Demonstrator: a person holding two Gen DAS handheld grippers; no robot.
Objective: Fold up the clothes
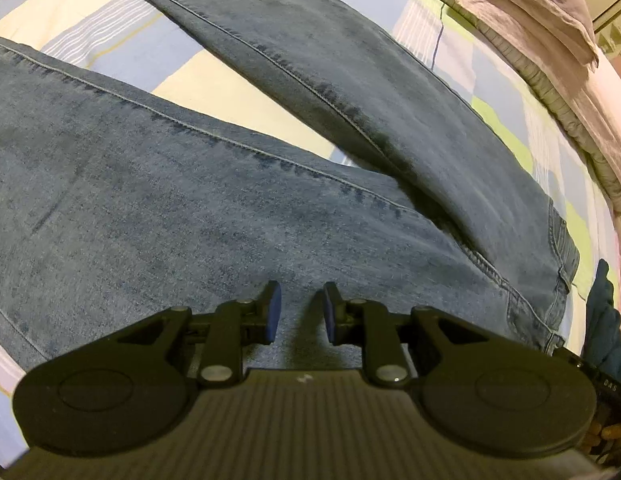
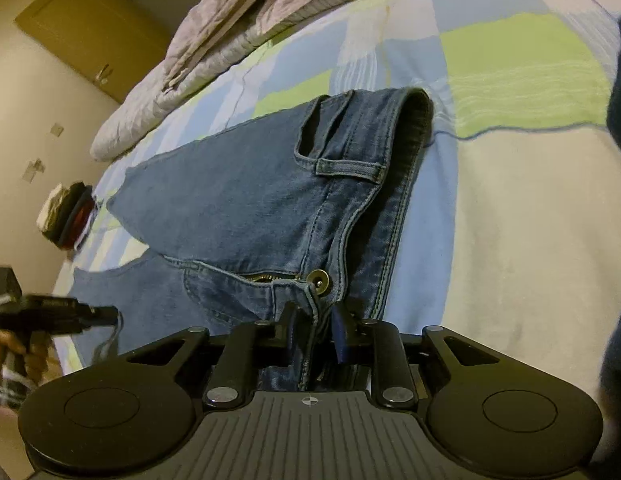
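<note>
Only readable text: small pale characters on a black device (image 1: 609, 388) at the right edge of the left wrist view, possibly "BAS", too small and cropped to be sure. The right wrist view has a printed crosshair mark on the gripper body (image 2: 309, 401); no letters or numbers legible there.

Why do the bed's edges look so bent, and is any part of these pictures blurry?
Both views come through fisheye lenses, which bow the checked bedsheet and its lines. Left wrist view: the jeans are sharp, with a dark shadow where the legs cross. Right wrist view: warm, dim light; the other tongs at the left edge are smeared.
</note>
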